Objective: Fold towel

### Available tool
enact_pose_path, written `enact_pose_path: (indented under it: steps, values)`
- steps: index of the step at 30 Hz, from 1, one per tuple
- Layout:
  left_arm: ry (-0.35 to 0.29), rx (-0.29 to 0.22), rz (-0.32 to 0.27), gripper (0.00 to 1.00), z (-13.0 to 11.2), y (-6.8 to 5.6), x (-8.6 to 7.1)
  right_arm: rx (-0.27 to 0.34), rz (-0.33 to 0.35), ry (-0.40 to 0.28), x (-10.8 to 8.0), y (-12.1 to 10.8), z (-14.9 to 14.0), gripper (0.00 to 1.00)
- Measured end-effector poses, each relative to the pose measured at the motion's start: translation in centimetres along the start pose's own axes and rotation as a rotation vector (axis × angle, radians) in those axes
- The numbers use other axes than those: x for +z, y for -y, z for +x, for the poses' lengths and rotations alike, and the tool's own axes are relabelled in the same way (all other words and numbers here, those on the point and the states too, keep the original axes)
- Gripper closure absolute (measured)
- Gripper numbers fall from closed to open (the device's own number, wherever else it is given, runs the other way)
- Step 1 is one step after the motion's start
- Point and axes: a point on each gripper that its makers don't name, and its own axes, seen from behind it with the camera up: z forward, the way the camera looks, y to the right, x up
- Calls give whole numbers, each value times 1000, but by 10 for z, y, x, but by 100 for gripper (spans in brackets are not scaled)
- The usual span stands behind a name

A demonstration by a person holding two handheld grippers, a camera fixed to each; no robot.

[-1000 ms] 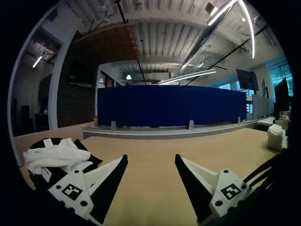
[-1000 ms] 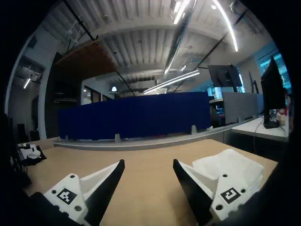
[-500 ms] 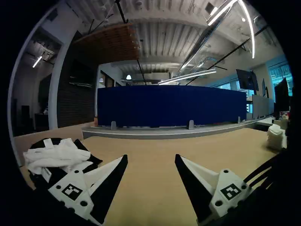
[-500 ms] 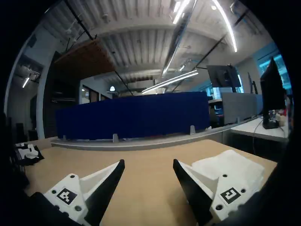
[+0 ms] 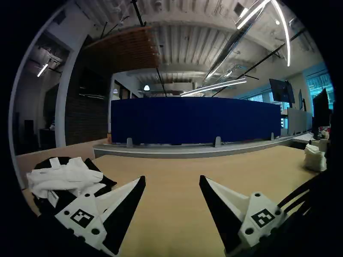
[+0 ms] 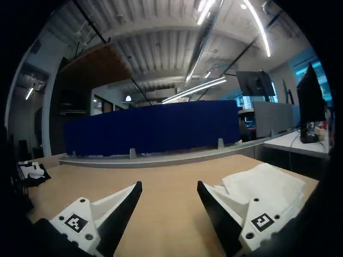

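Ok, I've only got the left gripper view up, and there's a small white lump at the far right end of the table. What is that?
Observer: In the right gripper view it looks like a stack of folded white towels, lying flat near the table's right edge.
Operator: Is the right gripper holding one?
Observer: No, the right gripper is open, with bare table between its fingers.
Operator: How close is it to the stack?
Observer: One finger overlaps the stack's near edge in the picture. I cannot tell whether they touch.
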Motion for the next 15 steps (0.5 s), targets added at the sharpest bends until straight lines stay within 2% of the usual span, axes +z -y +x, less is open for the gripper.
enact_pose_path:
  steps: [15]
  values:
    - [0,0,0,7,0,1,0,-67,10,4,3,8,-6,0]
